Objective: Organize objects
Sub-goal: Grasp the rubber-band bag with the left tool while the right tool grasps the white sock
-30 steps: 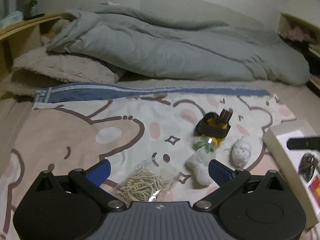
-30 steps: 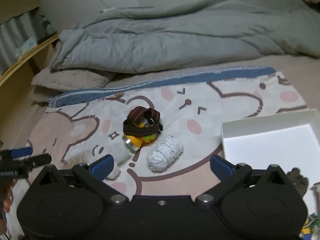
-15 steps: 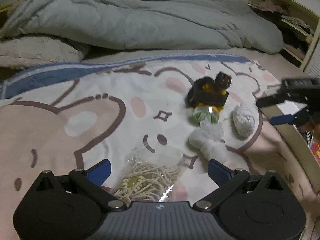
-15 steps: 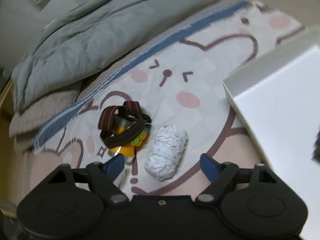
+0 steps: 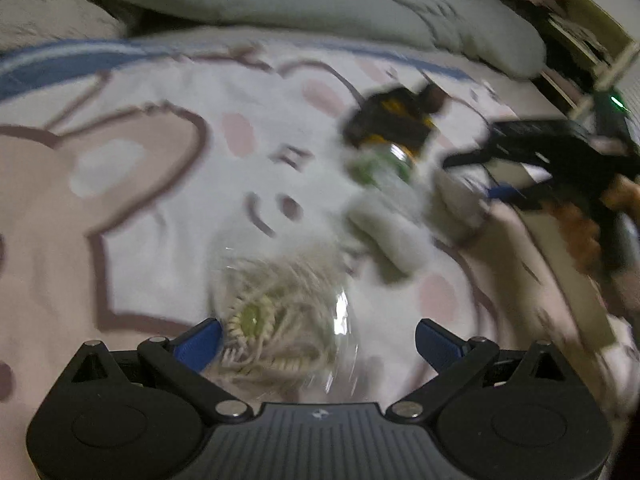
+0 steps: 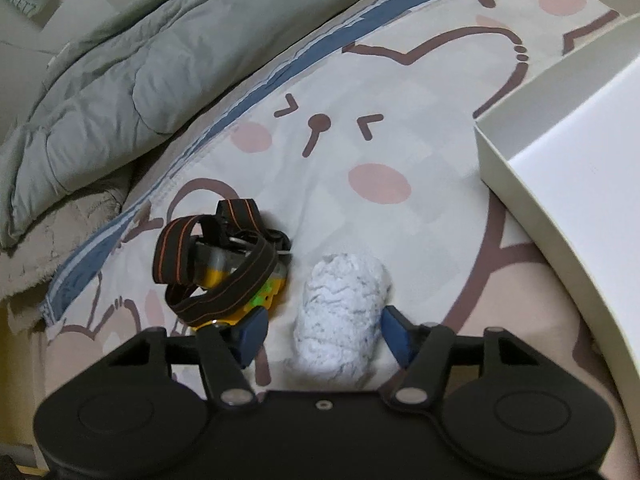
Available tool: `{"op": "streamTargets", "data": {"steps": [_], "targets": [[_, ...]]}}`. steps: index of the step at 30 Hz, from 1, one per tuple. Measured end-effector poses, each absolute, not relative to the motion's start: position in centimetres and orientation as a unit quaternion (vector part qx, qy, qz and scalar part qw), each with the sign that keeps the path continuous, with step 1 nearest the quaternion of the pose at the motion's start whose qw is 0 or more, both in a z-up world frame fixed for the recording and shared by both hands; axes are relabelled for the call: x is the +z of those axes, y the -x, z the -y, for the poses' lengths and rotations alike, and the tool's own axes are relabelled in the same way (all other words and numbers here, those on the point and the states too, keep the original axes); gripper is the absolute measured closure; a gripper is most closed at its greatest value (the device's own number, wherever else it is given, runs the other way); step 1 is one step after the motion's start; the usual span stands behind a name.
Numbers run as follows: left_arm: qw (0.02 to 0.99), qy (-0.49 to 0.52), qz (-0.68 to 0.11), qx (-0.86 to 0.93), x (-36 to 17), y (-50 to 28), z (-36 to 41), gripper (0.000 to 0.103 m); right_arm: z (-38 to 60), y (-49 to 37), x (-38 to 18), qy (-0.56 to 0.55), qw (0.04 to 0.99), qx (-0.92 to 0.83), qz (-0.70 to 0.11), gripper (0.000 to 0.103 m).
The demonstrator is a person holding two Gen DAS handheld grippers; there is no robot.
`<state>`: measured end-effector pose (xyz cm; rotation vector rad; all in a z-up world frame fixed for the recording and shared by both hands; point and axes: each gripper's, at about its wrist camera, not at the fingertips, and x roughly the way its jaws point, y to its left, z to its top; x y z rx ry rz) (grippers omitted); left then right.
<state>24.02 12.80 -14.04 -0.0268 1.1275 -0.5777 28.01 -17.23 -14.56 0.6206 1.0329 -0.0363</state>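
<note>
In the left wrist view my left gripper (image 5: 318, 340) stands open just above a clear bag of pale cords (image 5: 276, 320), which lies between its blue fingertips. This view is blurred. Farther off lie a black and yellow headlamp (image 5: 392, 120), a white cloth bundle (image 5: 384, 236) and a white speckled roll (image 5: 456, 204). My right gripper (image 5: 472, 178), held by a hand, is at that roll. In the right wrist view my right gripper (image 6: 324, 332) has its jaws closing around the speckled roll (image 6: 340, 308). The right pad is at the roll and the left pad stands apart from it. The headlamp (image 6: 216, 264) lies just left.
Everything lies on a cartoon-print sheet (image 6: 380, 128) on a bed. A white open box (image 6: 560, 184) stands at the right. A grey duvet (image 6: 120, 72) is bunched along the far side. Shelves (image 5: 560, 28) show at the far right.
Both grippers have come down close to the sheet. The right one rolled and narrowed its jaws around the speckled roll. The left one now straddles the bag of cords.
</note>
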Motion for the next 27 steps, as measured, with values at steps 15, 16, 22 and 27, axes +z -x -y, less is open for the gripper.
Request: {"op": "streamTargets", "data": {"steps": [15,16,22,27], "targets": [[0.813,0.048,-0.577,-0.065,-15.3,-26.0,-10.4,0.016,16.0,-28.1,-13.9,-0.161,0.847,0.046,-0.505,0.062],[0.814,0.043,-0.577,-0.059,-15.3,-26.0,-10.2,0.018,16.0,-27.9,-13.8,-0.154,0.847,0.05,-0.506,0.062],[0.821,0.056,-0.567,-0.029,-14.6,-25.2,-10.1,0.042,15.8,-26.3,-12.6,-0.107,0.855,0.076,-0.502,0.062],[0.825,0.059,-0.562,-0.01,-13.1,-23.9,-10.2,0.045,15.9,-24.9,-11.5,-0.085,0.859,0.093,-0.496,0.063]]}}
